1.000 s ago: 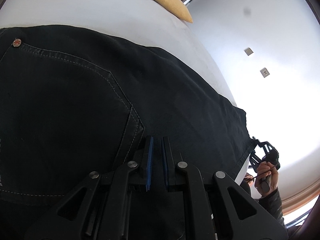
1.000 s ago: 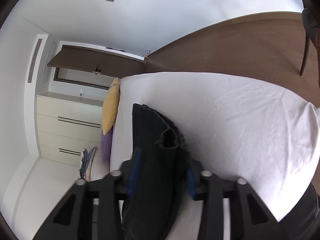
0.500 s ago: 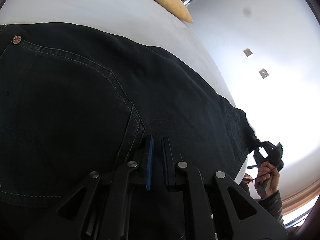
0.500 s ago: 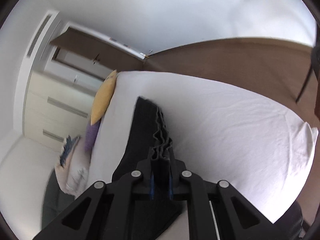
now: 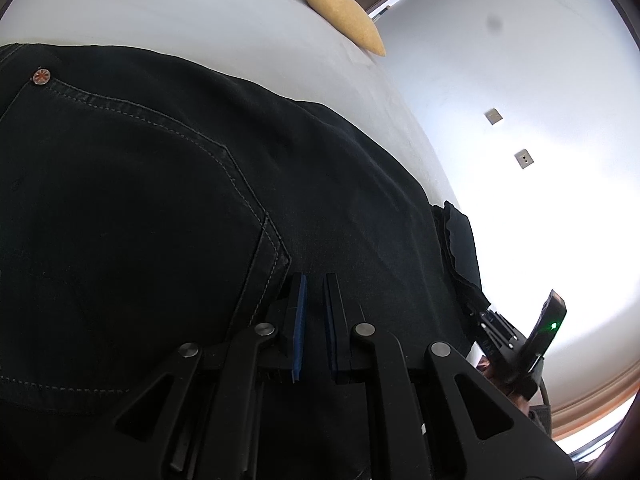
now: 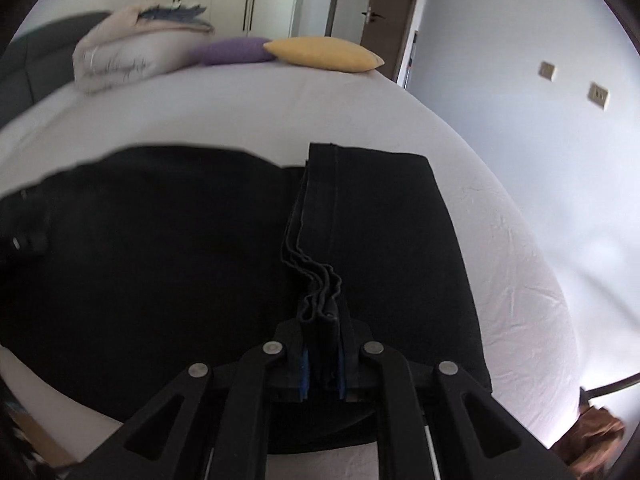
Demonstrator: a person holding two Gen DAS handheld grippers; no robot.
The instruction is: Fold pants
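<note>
Black pants lie flat on the white bed, back pocket and a copper rivet up. My left gripper rests over the seat of the pants, its jaws nearly together with a narrow gap, nothing visibly between them. My right gripper is shut on the stacked leg hems and holds them folded over the upper part of the pants. In the left wrist view the right gripper shows at the lower right, with the lifted hems.
A yellow pillow, a purple pillow and a beige bundle lie at the head of the bed. A door and wardrobe stand behind. The white wall is to the right.
My right gripper, shut on the leg hems, has carried them up and over onto the upper pants. My left gripper has stayed in place.
</note>
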